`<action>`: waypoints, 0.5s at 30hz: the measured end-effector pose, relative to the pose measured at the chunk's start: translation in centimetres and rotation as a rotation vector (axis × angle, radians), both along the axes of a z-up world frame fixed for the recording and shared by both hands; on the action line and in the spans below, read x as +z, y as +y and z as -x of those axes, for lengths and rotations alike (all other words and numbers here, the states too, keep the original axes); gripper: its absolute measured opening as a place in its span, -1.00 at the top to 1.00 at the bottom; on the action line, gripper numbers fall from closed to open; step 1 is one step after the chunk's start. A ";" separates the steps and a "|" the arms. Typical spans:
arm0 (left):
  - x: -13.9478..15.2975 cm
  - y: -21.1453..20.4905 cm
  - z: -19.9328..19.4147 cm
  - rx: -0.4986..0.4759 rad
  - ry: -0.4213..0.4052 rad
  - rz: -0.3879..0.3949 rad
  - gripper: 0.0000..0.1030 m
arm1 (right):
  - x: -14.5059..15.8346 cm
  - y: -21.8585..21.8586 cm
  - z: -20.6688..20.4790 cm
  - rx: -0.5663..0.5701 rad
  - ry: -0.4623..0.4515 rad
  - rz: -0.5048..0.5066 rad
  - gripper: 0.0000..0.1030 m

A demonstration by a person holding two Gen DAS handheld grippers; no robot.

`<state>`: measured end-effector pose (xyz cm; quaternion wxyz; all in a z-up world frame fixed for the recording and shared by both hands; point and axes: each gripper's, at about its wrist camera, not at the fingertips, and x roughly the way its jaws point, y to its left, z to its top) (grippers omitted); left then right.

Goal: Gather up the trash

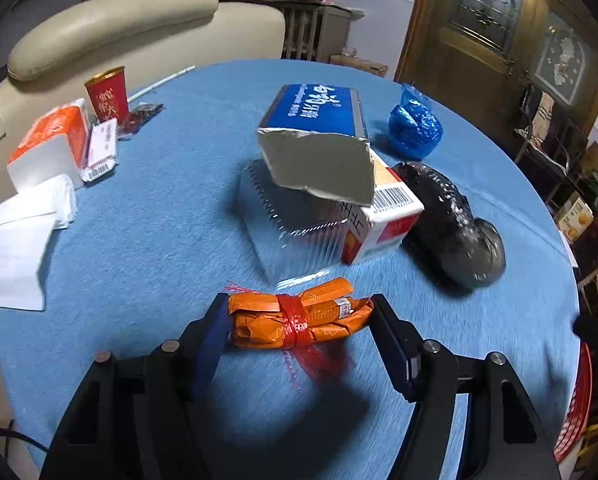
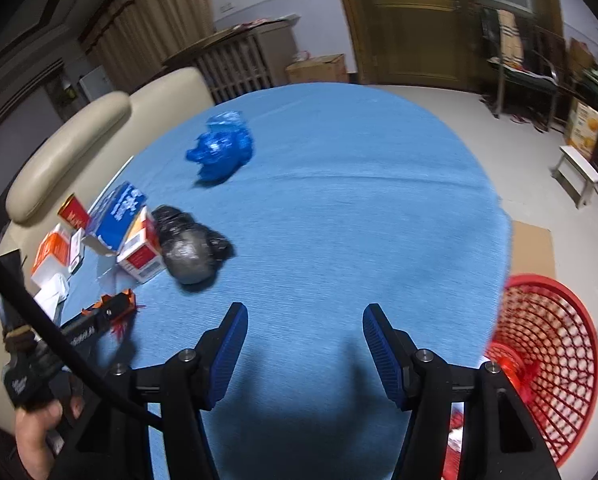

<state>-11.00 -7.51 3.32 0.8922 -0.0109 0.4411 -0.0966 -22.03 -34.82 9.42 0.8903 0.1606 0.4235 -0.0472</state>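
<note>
On blue tablecloth (image 1: 139, 240), left claw (image 1: 299, 316) pinches the orange packet (image 1: 299, 316) endwise between its fingers.

Home living room: sofa (image 1: 111, 28), wooden door (image 1: 479, 28), radiator (image 2: 239, 68).

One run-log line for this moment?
left tongs: closed around orange packet | right tongs: open, empty, over table | red basket: beside table

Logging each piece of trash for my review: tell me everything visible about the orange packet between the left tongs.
The orange packet is a crumpled, glossy wrapper folded into a flat bundle and tied round its middle with red net ribbon whose frayed ends trail out. A small printed label shows near its right end. It lies crosswise between the left tongs, both pads at its ends, over the blue tablecloth.
</note>
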 end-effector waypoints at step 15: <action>-0.2 2.3 1.0 0.013 0.005 0.008 -0.37 | -0.6 9.6 -11.1 0.281 0.044 0.106 -0.24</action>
